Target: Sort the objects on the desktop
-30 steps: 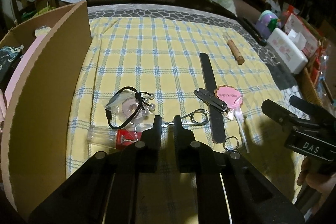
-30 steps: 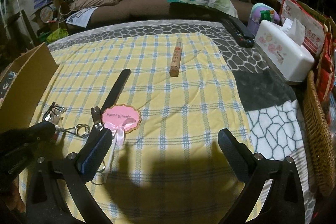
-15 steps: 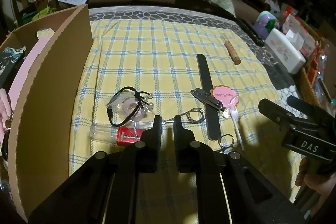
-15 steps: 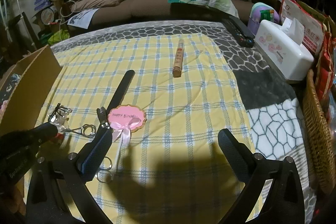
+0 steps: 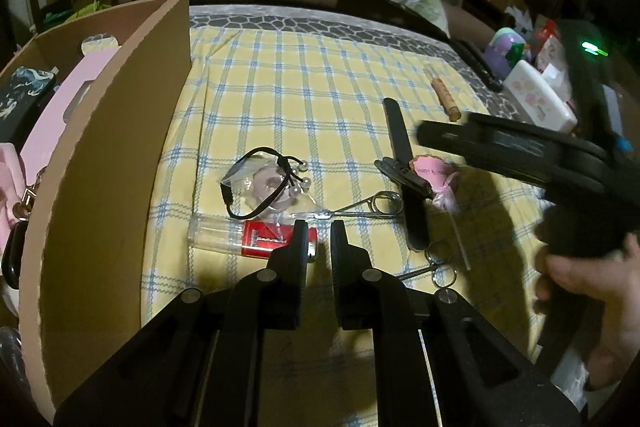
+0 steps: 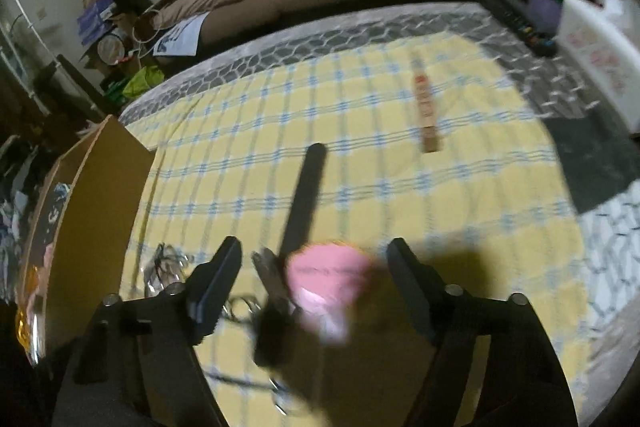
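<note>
On the yellow checked cloth, the right gripper hung over the pink tag, jaws closing w/ the tag and a small dark folding tool between them, pads not yet touching anything. View was blurred, so exact gap to the tag couldn't be told. Left gripper sat nearly closed, nothing in it, just above a red-and-clear tube, near a black hair tie and wire loop. Tag lay against a long black file; cardboard box stood at the left edge, already holding pink items.

Judgement: step is grabbing the tag. To do it well, steady the hand first, centre on the tag only, keep the left pad clear of the folding tool & file so they don't get dragged. Close on the tag's flat head, not its thin stick, then lift straight up before crossing to the box.
</note>
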Demonstrator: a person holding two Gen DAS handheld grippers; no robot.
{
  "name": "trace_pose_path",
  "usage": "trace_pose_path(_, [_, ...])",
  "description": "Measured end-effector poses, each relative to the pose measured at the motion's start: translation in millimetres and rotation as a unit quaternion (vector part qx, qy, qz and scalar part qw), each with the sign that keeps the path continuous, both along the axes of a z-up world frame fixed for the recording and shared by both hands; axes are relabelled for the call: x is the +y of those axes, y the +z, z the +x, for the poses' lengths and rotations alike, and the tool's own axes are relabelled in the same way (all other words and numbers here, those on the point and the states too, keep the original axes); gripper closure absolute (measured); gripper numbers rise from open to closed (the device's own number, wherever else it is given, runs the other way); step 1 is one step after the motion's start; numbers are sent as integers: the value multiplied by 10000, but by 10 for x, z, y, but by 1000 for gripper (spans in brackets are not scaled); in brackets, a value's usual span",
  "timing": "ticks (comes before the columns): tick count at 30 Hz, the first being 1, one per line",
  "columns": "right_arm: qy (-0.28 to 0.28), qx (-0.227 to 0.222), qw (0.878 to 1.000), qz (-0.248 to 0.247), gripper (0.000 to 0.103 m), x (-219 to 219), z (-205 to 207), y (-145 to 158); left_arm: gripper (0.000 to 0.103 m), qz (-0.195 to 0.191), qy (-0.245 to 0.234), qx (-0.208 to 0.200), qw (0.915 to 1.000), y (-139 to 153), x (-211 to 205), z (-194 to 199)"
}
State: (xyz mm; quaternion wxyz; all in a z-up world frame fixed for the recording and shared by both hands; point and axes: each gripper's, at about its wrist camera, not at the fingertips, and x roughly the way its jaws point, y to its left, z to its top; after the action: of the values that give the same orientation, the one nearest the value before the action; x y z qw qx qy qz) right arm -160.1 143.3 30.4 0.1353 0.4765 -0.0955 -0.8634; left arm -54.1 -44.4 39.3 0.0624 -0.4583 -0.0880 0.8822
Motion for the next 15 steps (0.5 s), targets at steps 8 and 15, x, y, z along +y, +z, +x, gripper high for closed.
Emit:
trace_pose_path(8, [224,-84,9969,753,46,-424,-275,-219,93,175,-87,-27,9998,-24,-36,50])
trace_pose_path(15, [614,23,9916,1134,82,-394,-140,-167,67,281,-64,-49,9996,-40,-86,112])
